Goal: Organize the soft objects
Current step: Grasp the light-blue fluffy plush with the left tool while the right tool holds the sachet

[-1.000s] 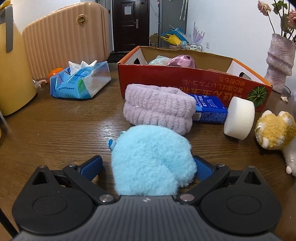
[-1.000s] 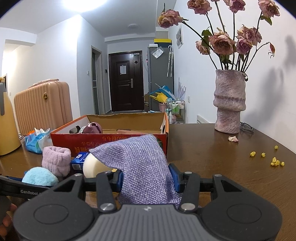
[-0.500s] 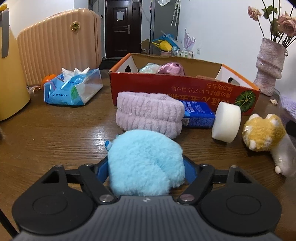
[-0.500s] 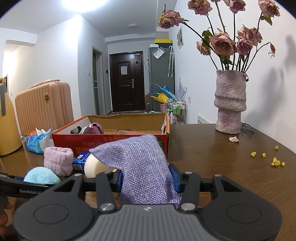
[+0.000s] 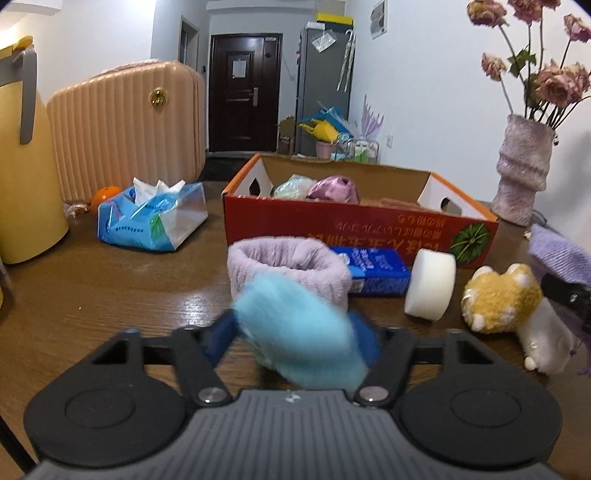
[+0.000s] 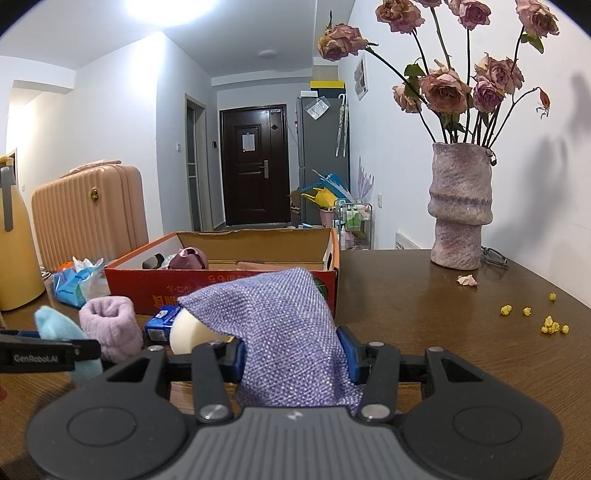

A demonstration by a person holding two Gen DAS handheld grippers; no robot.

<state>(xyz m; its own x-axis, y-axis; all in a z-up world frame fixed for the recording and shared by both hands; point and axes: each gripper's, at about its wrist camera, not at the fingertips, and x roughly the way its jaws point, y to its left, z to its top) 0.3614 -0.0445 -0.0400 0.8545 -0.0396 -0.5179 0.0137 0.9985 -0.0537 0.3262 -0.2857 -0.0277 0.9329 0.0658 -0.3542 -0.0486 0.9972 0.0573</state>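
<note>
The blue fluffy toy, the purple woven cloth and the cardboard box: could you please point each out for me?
blue fluffy toy (image 5: 299, 328), left wrist view, its fur.
purple woven cloth (image 6: 284, 332), right wrist view, its front.
cardboard box (image 5: 332, 221), left wrist view, red front wall.

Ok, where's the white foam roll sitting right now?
In the left wrist view the white foam roll stands on the table right of centre, between the blue packet and the yellow plush toy, before the orange cardboard box.

We see white walls, a dark door down a hallway, a grey fridge beside it, a bright ceiling light, and a brown wooden table.
</note>
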